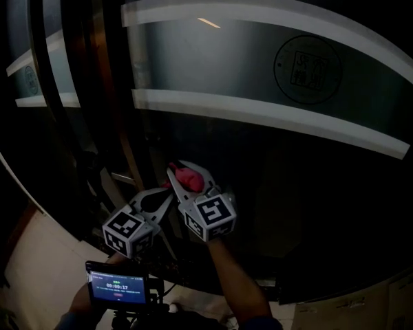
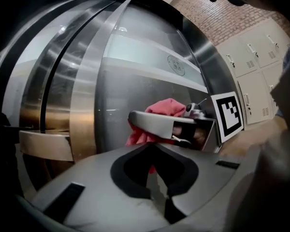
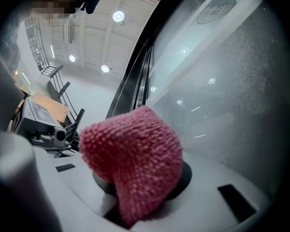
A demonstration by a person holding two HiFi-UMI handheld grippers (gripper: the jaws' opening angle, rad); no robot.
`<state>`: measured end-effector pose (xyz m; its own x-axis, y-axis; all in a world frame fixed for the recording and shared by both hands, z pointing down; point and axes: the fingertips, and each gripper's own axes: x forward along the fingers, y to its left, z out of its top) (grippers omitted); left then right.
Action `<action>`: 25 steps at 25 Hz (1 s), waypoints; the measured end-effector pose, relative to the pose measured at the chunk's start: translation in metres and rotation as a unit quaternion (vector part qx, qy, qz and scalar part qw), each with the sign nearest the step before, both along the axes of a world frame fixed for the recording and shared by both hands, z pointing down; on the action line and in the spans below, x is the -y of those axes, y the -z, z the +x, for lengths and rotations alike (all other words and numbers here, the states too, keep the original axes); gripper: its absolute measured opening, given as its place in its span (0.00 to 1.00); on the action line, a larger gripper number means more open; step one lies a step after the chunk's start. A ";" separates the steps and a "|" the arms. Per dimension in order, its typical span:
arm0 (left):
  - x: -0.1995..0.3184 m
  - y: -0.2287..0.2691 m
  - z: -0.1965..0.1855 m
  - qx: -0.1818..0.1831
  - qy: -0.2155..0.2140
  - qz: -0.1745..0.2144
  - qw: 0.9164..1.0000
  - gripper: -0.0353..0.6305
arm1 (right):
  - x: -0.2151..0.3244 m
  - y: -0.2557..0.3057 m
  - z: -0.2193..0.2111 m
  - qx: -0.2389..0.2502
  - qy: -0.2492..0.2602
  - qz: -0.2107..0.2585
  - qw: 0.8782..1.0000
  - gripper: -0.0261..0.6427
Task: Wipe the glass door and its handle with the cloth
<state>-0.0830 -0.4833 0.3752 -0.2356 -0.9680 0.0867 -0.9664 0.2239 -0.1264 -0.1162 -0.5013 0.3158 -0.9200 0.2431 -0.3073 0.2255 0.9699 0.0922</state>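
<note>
The right hand-held gripper (image 1: 190, 176) is clamped on a bunched pink cloth (image 3: 135, 153), which bulges past its tips so that fabric, not jaw, faces the glass door (image 3: 232, 81) just ahead. Whether the cloth is touching the pane, I cannot tell. Beside it on its left and slightly lower, the left hand-held gripper (image 2: 153, 151) is closed on nothing, probably kept back as a spare. Beyond the left gripper's tips a tall brushed-metal bar (image 2: 82, 110), likely the handle, stands unwiped. Frosted bands (image 1: 261, 115) cross the glass higher up.
</note>
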 end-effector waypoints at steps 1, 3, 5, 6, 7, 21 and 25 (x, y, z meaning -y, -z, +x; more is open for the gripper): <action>0.005 -0.001 0.003 -0.001 -0.004 0.002 1.000 0.06 | 0.005 -0.002 0.005 -0.002 -0.006 0.003 1.000 0.16; 0.018 -0.003 0.013 -0.004 -0.015 0.008 1.000 0.06 | 0.023 -0.007 0.021 -0.004 -0.024 0.005 1.000 0.16; 0.039 -0.004 0.030 -0.007 -0.030 0.016 0.999 0.06 | 0.049 -0.011 0.046 -0.007 -0.049 0.003 0.999 0.16; 0.052 -0.005 0.042 -0.008 -0.041 0.019 0.999 0.06 | 0.066 -0.012 0.060 -0.008 -0.065 0.002 0.998 0.16; 0.065 -0.006 0.054 -0.009 -0.053 0.022 0.998 0.06 | 0.083 -0.014 0.077 -0.010 -0.082 0.001 0.997 0.16; 0.248 -0.010 0.248 -0.031 -0.197 0.035 0.979 0.06 | 0.296 -0.021 0.314 -0.039 -0.280 -0.001 0.959 0.16; 0.266 -0.014 0.282 -0.030 -0.224 0.027 0.974 0.06 | 0.325 -0.023 0.348 -0.042 -0.314 -0.010 0.949 0.15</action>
<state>0.1988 -0.7495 0.3891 0.2154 -0.9760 0.0325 -0.9739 -0.2171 -0.0656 0.2320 -0.8265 0.3386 -0.9030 -0.3654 -0.2259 -0.3908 0.9171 0.0788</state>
